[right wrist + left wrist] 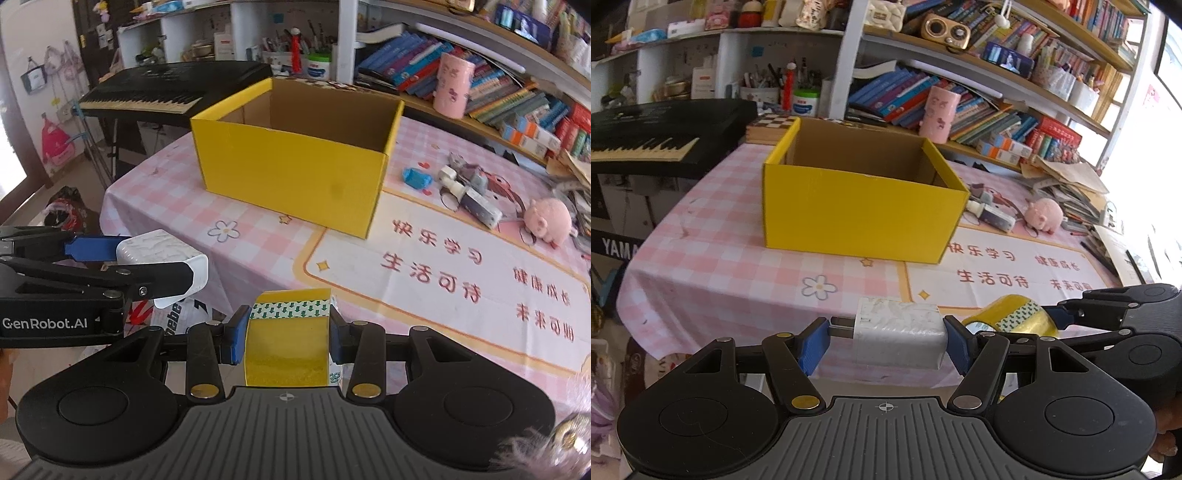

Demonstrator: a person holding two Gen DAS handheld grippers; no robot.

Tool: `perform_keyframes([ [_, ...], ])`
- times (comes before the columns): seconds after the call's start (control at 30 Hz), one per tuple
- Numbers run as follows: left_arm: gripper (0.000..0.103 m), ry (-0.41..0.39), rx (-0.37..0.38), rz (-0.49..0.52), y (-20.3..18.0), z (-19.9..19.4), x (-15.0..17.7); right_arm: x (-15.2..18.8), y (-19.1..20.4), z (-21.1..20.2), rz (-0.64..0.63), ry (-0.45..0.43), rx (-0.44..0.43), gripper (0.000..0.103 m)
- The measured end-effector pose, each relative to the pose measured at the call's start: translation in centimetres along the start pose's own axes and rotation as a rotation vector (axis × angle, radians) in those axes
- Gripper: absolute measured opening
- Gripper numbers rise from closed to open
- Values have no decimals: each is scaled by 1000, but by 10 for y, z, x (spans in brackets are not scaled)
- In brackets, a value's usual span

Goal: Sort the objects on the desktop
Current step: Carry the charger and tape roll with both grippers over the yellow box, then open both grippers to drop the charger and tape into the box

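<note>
Two things are in our grip, one per gripper, both held above the near edge of the table (713, 236). Our left gripper (886, 341) pinches a white charger plug (899, 338) lengthwise: the left blue pad meets its metal prongs and the right pad presses flat on its rear face. From the right wrist camera the same plug (162, 254) shows at the left, clamped between the left gripper's blue and black fingers (92, 249). The plug is a rounded white block with a scuffed, wrinkled-looking film on its top.

Our right gripper (286, 338) pinches a roll of yellow tape (288, 332) across its width, one blue pad on each flat side, the roll standing on edge between them. Its outer band is glossy yellow, with a strip of white printed with green arrows running around it. In the left wrist view the roll (1015, 317) sits just right of the plug.

Beyond both, the open yellow box (857, 206) stands on the pink checked tablecloth (701, 266), well apart from the grippers; as far as we can see, its brown inside holds nothing.
</note>
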State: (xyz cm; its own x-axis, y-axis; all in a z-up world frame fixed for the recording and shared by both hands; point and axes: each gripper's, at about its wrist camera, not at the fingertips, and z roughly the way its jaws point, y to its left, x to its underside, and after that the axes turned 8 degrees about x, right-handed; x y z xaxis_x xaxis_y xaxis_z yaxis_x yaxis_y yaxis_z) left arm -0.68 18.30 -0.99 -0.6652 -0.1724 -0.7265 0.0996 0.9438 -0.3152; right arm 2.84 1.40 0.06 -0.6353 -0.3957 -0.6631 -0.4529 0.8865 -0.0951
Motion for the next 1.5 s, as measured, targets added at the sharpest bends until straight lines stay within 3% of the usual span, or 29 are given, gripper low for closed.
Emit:
perform_keyframes([
  [0.37, 66, -70, -18, 42, 4, -4, -32, -29, 2, 0, -61, -62, -48, 38],
  [0.63, 66, -175, -33, 69, 3, 8, -83, -88, -25, -3, -84, -211, -45, 38],
  [0.83, 66, -234, -74, 108, 5, 32, -124, -139, -50, 17, -89, -285, -54, 38],
  [1.13, 66, -150, -143, 177, 20, 104, -170, -195, -71, 79, -171, -286, -87, 38],
  [1.5, 66, 42, -216, 175, 44, 194, -186, -225, -77, 181, -342, -119, -81, 38],
])
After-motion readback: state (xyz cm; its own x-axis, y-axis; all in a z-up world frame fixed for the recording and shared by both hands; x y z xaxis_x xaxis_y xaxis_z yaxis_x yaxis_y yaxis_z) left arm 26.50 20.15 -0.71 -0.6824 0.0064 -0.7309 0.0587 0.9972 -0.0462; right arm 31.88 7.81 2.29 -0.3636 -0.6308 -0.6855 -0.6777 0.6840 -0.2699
